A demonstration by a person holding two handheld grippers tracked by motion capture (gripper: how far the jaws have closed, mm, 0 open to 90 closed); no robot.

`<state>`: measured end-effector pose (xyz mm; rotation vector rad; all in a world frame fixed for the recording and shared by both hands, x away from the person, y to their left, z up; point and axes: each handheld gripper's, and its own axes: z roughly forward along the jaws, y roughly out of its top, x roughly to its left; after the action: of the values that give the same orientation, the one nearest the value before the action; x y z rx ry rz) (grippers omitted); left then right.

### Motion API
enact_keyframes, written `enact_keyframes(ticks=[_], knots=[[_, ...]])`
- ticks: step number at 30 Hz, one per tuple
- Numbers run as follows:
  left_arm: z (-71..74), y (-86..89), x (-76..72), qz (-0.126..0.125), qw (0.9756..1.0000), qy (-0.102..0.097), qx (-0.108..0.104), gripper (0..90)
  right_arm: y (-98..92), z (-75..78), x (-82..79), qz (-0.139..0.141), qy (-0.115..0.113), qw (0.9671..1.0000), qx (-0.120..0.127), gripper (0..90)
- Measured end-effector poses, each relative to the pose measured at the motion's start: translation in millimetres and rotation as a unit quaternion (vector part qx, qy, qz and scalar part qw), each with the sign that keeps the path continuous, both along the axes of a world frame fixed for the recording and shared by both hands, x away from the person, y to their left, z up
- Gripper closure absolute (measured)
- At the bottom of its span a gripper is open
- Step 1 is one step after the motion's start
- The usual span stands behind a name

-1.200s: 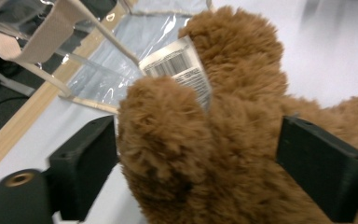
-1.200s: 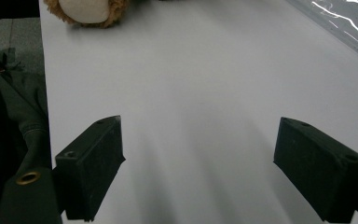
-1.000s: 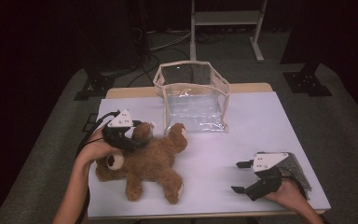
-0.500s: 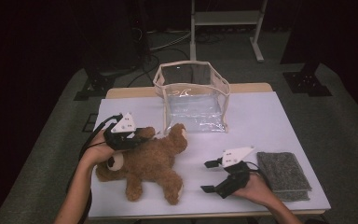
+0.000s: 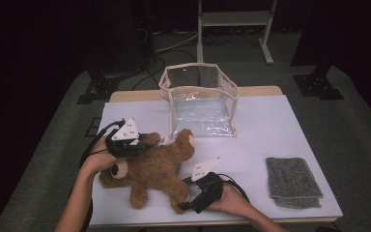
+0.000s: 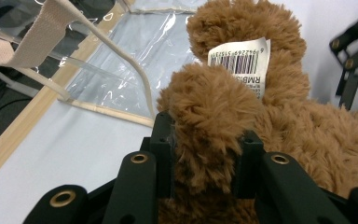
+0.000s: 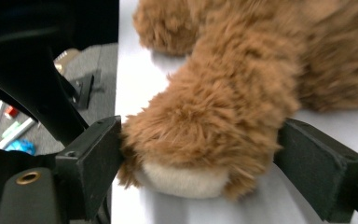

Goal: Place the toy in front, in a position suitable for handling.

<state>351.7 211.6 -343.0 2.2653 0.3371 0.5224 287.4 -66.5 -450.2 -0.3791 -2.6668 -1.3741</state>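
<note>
The left gripper (image 5: 140,145) has just been closing and now pinches a limb of the bear (image 5: 149,169), brown fur bulging between its jaws in the left gripper view, with a barcode tag (image 6: 239,63) just beyond them on the next limb. The bear lies on its side on the table (image 5: 270,130), its head under and behind this gripper and its body stretching away to the right of it. Ahead of the left gripper stands the clear bag (image 5: 199,101), mouth up, close to the bear's upper paw; the white table surface between the two is narrow. The table's left edge is near the hand that holds this gripper. The right gripper (image 5: 186,193) sits at the bear's lower foot, near the table's front edge. In the right gripper view its jaws stand wide on either side of the foot (image 7: 200,140): the left jaw touches the fur, while the right one is just beside it, and whether it presses I cannot tell. Right of this gripper the table is open as far as a grey cloth (image 5: 292,182) lying flat near the right edge.
</note>
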Motion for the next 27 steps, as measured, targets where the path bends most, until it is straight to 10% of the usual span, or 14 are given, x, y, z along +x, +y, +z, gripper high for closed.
enact_keyframes(ticks=[8,19,27], knots=[[4.5,1.4,-2.9,0.003,0.9998,-0.004,-0.020,70.2,-1.1,-0.5,-0.8,0.014,0.007,0.9999,0.005,53.3],[24.7,-9.2,-7.0,-0.004,0.9983,-0.022,-0.055,72.7,-26.7,28.6,-7.4,0.012,-0.021,0.9987,0.045,60.6],[49.7,-52.1,-11.7,-0.048,0.9972,-0.038,-0.042,72.5,-81.0,48.1,-15.2,-0.010,-0.008,0.9970,0.076,60.4]])
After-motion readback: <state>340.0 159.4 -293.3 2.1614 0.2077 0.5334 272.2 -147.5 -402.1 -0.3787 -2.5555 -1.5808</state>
